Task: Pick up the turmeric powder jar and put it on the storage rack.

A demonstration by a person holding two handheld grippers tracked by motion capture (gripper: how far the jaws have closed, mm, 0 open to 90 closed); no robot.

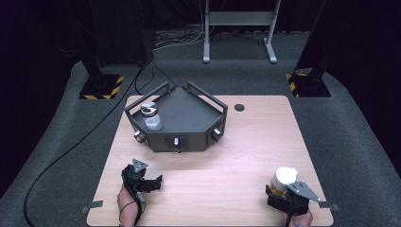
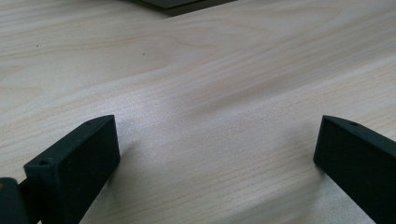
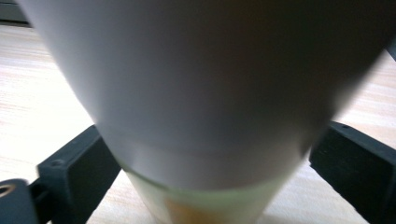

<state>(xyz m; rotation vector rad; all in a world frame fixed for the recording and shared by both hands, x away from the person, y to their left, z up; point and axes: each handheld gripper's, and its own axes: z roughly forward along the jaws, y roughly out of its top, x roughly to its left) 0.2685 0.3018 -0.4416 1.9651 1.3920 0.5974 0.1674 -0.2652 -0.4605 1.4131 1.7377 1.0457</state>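
A jar [image 1: 283, 178] with a white lid and orange contents stands near the table's front right corner. My right gripper [image 1: 277, 190] reaches around it from the near side. In the right gripper view the jar [image 3: 205, 93] looms large and blurred, and the right gripper [image 3: 210, 156] has a black jaw on each side of it, close to its wall, with no clear press on the glass. My left gripper [image 1: 154, 182] lies low at the front left, open. In the left gripper view, the left gripper [image 2: 217, 140] has only bare wood between its jaws.
A dark grey tray [image 1: 189, 113] with railed sides sits at the back middle of the wooden table [image 1: 227, 156]. A small bottle [image 1: 151, 116] with a metal cap stands in its left corner. A round hole [image 1: 239, 107] marks the table behind the tray.
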